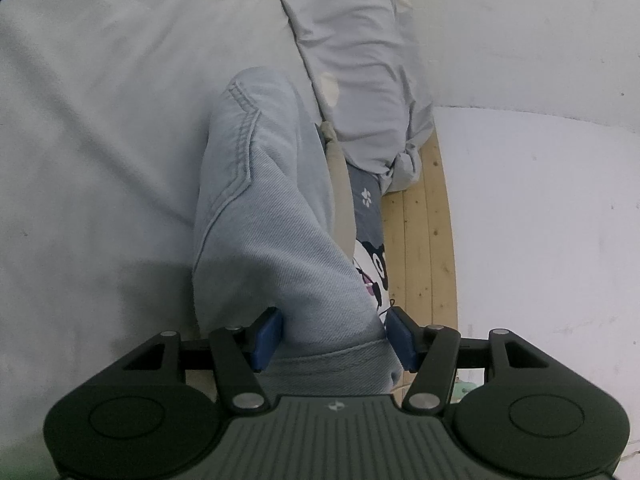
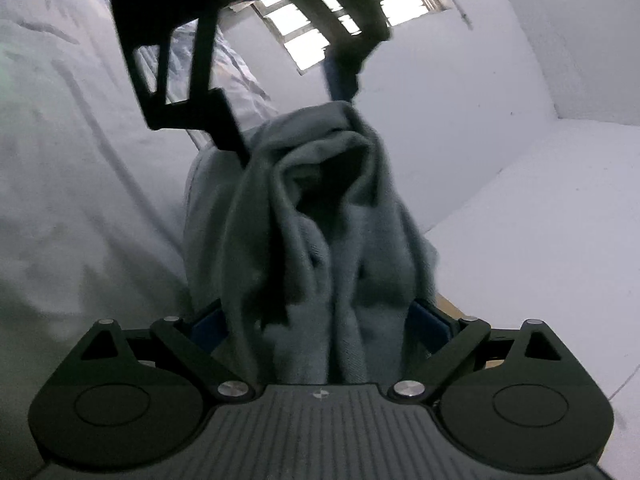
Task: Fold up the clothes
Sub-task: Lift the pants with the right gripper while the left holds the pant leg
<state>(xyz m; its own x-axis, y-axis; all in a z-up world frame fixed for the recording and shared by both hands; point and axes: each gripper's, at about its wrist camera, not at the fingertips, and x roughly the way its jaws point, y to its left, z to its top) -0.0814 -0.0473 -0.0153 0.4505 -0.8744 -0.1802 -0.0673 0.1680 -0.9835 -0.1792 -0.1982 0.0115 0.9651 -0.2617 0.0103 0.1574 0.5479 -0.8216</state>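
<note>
**Jeans held aloft between both tongs, not yet laid flat**

While both tongs grip the same garment, no fold is yet made. In the left wrist view, the left gripper (image 1: 334,336) has its blue pads (image 1: 269,334) closed on a bunched hem or cuff of the pale denim jeans (image 1: 260,200); the cloth fills the gap between the pads. From there the leg runs away from the camera and hangs over the white bedsheet (image 1: 100,120), near the edge of the bed where a wooden frame (image 1: 424,248) shows beside a rumpled duvet (image 1: 368,80). A printed cartoon fabric (image 1: 372,264) lies just beside the denim at that edge.

In the right wrist view, the right gripper (image 2: 320,328) is likewise clamped on a thick gather of the jeans (image 2: 320,220), and the other tong appears above, holding the far end; the garment hangs slack between the two. Whether any part touches the bed here cannot be told. A window (image 2: 340,12) backlights the scene, so detail is dim.

Judgement: the denim is soft but fairly heavy, with stiff stitched seams (image 1: 240,148); it will sag and twist if held by gathered bunches. Better purchase would be at flat corners, such as waistband ends or cuff edges, where the seam resists slipping. Spreading it flat on the bedsheet looks necessary first
</note>
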